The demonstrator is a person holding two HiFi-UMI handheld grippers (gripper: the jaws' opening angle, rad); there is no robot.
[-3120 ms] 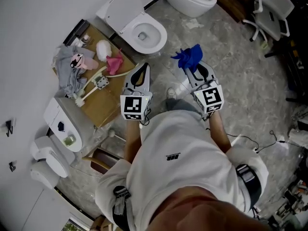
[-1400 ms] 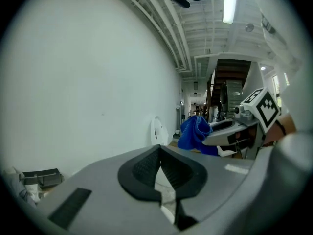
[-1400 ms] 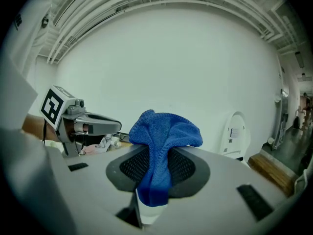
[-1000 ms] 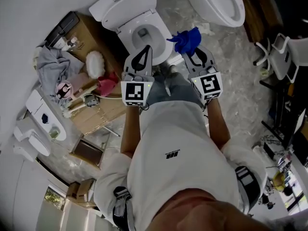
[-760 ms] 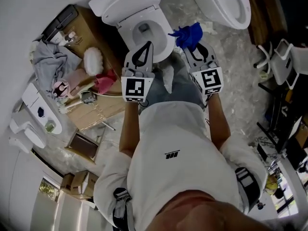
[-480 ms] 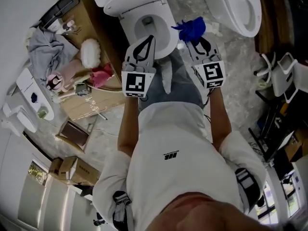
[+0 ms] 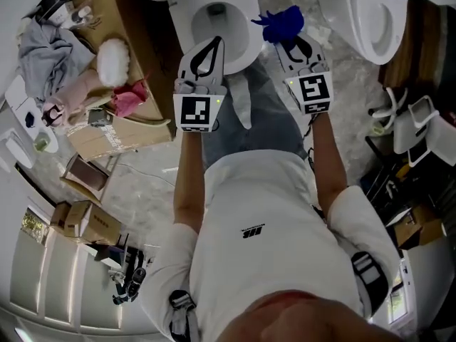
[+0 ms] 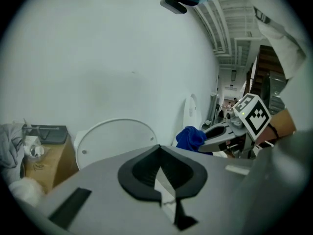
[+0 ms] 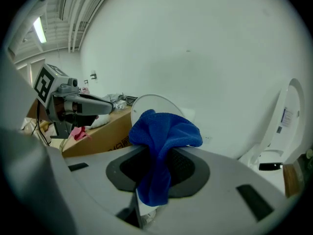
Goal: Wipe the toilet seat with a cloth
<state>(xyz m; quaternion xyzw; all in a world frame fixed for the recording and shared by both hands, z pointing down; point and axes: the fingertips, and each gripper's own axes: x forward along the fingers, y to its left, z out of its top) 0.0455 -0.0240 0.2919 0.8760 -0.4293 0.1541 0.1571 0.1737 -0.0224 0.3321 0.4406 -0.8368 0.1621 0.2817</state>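
Stands facing the toilet seat (image 7: 251, 34) with a gripper in each hand. Holds the left gripper (image 7: 211, 43) over the front of the bowl, with the fingers pressed together on nothing, as seen plainly only in the left gripper view. Pinches a blue cloth (image 7: 281, 23) in the right gripper (image 7: 291, 43), just off the right rim of the toilet seat. Cannot tell from any view whether it touches.

From the head view alone: a cardboard box (image 7: 142, 70) left of the toilet seat, and a second toilet (image 7: 385, 20) well to the right. From the right gripper view alone: the cloth bunched above the jaws with a tail hanging down between them. From both gripper views: the raised lid (image 8: 115, 141) upright behind the seat against the white wall.
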